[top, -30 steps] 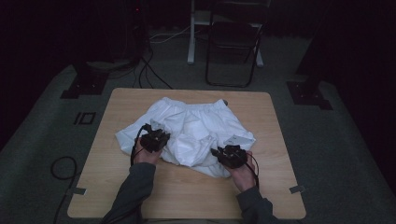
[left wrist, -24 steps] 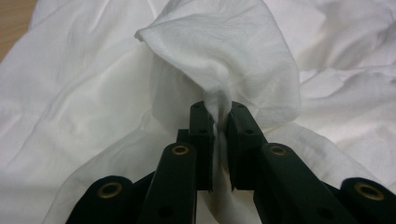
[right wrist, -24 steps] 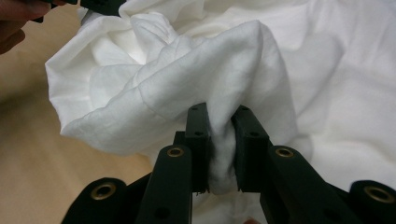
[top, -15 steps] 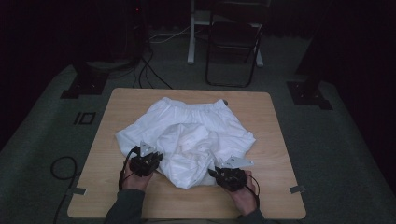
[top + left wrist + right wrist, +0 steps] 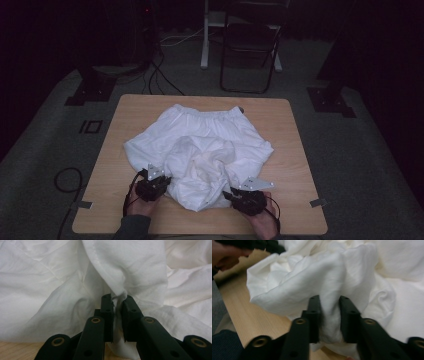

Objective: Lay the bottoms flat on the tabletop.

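Both sets of jaws were clamped on folds of the white shorts (image 5: 200, 150). The left gripper (image 5: 159, 184) and right gripper (image 5: 239, 196) had drawn back toward the desk's (image 5: 295, 150) near edge, dragging the shorts' hem over; a fold seemed underway.

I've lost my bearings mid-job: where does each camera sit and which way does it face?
High view: above the near edge, looking forward and down on the light wooden table; both hands, left gripper, right gripper.
Left gripper view: along its jaws, pinching the crumpled white cloth garment.
Right gripper view: along its jaws, fabric bunched between; a hand beyond.
All share the garment.
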The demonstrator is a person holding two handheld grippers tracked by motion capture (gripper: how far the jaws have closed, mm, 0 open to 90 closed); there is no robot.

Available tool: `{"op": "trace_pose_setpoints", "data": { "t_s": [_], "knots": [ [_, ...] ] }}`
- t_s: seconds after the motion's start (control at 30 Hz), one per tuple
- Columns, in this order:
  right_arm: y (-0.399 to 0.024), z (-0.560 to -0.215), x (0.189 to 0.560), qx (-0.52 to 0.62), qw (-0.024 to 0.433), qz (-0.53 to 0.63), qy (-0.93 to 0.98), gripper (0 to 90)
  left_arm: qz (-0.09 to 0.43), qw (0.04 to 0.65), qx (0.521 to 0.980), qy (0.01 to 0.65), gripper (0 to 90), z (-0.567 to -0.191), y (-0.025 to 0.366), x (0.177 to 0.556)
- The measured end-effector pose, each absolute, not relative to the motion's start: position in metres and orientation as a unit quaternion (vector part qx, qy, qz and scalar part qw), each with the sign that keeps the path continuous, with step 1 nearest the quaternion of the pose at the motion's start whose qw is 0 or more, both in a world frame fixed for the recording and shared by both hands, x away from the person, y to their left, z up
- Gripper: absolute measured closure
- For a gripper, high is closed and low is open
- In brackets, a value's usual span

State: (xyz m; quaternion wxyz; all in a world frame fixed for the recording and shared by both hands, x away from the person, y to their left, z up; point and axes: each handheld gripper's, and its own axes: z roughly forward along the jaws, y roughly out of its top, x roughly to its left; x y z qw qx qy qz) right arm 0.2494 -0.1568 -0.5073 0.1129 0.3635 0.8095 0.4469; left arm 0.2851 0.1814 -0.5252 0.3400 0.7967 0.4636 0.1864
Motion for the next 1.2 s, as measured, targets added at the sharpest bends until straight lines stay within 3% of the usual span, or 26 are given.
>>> {"op": "trace_pose_setpoints", "data": {
  "t_s": [0.1,0.47,0.73,0.83,0.93,1.0,1.03,1.07,1.1,1.13,1.2],
  "knots": [
    [-0.165,-0.498,0.252,0.368,0.129,0.456,0.800,61.8,0.188,0.339,0.797,0.463,80.8,-0.526,0.183,0.285],
    [-0.176,-0.480,0.293,0.406,0.166,0.459,0.773,53.7,0.191,0.335,0.799,0.462,80.7,-0.530,0.182,0.285],
    [-0.141,-0.489,0.358,0.451,0.170,0.423,0.767,28.9,0.191,0.335,0.799,0.461,80.7,-0.532,0.183,0.283],
    [-0.129,-0.497,0.375,0.460,0.165,0.404,0.773,25.9,0.191,0.337,0.797,0.463,80.7,-0.533,0.183,0.281],
    [-0.122,-0.504,0.383,0.465,0.152,0.395,0.778,27.6,0.191,0.337,0.797,0.463,80.7,-0.534,0.184,0.280],
    [-0.113,-0.513,0.387,0.465,0.141,0.381,0.786,36.6,0.191,0.340,0.796,0.464,80.7,-0.535,0.184,0.280],
    [-0.113,-0.513,0.387,0.465,0.141,0.381,0.786,36.6,0.191,0.340,0.796,0.464,80.7,-0.535,0.184,0.280],
    [-0.111,-0.519,0.387,0.467,0.135,0.370,0.792,47.0,0.191,0.340,0.796,0.464,80.7,-0.535,0.184,0.280],
    [-0.111,-0.521,0.387,0.465,0.134,0.366,0.795,52.5,0.192,0.339,0.796,0.463,80.8,-0.535,0.184,0.280],
    [-0.111,-0.521,0.387,0.465,0.134,0.366,0.795,52.5,0.194,0.339,0.796,0.463,80.8,-0.535,0.184,0.280],
    [-0.118,-0.524,0.383,0.463,0.131,0.363,0.798,65.1,0.194,0.340,0.796,0.462,80.8,-0.535,0.184,0.279]
  ]
}}
